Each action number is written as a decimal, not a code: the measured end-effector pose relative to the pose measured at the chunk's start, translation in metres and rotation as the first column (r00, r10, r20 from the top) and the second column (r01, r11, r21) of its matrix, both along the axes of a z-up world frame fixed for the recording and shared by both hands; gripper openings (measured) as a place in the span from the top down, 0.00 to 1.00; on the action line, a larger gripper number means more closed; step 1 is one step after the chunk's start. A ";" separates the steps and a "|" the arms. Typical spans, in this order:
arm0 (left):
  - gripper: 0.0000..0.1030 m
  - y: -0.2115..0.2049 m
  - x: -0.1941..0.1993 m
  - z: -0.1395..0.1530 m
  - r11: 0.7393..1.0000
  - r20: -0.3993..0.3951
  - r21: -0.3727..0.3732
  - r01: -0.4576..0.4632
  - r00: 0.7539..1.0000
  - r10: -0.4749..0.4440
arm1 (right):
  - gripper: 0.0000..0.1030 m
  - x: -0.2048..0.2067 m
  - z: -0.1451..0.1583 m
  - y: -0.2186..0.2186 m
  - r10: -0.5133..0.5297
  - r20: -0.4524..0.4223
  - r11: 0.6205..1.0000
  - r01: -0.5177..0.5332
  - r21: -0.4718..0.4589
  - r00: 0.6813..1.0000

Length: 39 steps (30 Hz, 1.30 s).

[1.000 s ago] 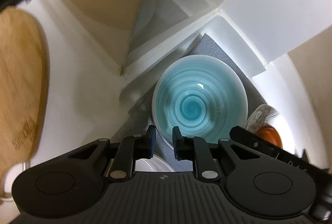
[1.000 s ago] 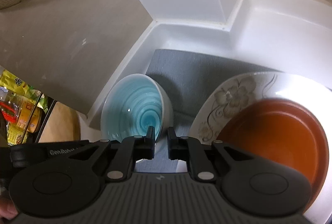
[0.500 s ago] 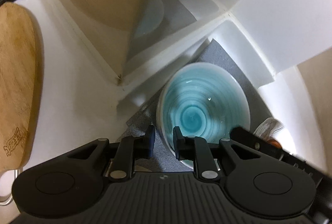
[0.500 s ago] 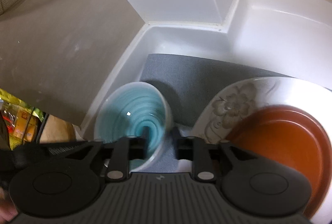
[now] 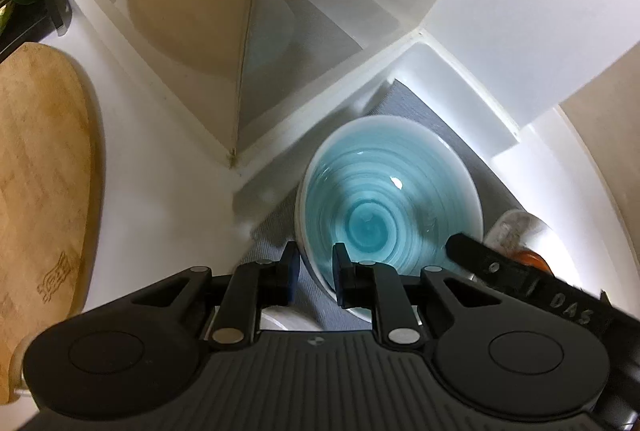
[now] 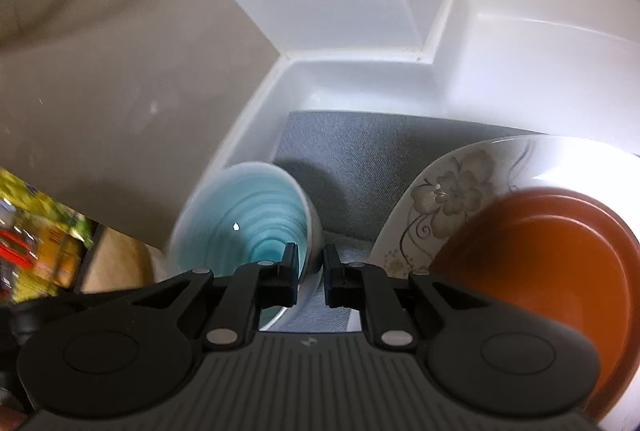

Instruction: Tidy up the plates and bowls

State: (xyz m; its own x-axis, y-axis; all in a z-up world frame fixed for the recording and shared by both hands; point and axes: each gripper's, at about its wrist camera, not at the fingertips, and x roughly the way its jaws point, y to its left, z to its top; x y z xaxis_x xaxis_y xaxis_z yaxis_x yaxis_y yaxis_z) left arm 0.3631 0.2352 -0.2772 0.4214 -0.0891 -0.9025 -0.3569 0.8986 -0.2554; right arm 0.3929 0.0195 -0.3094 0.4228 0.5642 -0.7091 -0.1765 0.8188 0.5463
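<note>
A teal bowl with a white outside (image 5: 388, 207) is held over the grey mat (image 5: 420, 107) in the white cabinet compartment. My left gripper (image 5: 314, 273) is shut on the bowl's near rim. My right gripper (image 6: 310, 271) is shut on the bowl's (image 6: 248, 219) right rim, one finger inside and one outside. A floral white plate (image 6: 452, 191) with an orange plate (image 6: 560, 263) on it lies to the right on the mat. The right gripper's body also shows in the left wrist view (image 5: 520, 283).
A white cabinet wall (image 6: 352, 87) rises behind the mat. A wooden board (image 5: 40, 171) lies on the white counter at left. A glossy beige door (image 6: 120, 91) stands left of the compartment. Green packets (image 6: 44, 231) sit at far left.
The bowl has shifted with both grippers on it and sits farther right in the left wrist view. Both cameras have moved in closer to the compartment.
</note>
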 end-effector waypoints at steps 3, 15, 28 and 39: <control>0.82 -0.003 -0.015 0.011 1.000 0.006 -0.030 -0.008 1.000 0.008 | 0.86 -0.013 0.012 -0.014 -0.021 0.007 0.999 0.020 0.046 1.000; 0.82 -0.086 -0.026 0.053 0.986 0.084 -0.038 0.162 0.984 -0.159 | 0.85 -0.071 0.045 -0.107 -0.199 0.034 0.976 0.195 0.091 0.979; 0.82 -0.237 -0.011 0.063 0.895 0.094 -0.121 0.429 0.903 -0.420 | 0.85 -0.133 0.062 -0.264 -0.485 0.040 0.871 0.480 0.102 0.873; 0.82 -0.299 0.007 0.030 0.849 -0.014 -0.191 0.492 0.864 -0.503 | 0.85 -0.140 0.029 -0.328 -0.595 -0.023 0.799 0.594 0.093 0.804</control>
State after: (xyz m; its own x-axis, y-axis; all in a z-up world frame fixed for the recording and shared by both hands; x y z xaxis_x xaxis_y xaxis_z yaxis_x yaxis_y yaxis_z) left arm 0.3698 -0.0635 -0.2467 0.2229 -0.4310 -0.8744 0.1060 0.9024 -0.4177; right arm 0.2529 -0.3086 -0.2801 0.7007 0.2621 -0.6636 0.3246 0.7111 0.6237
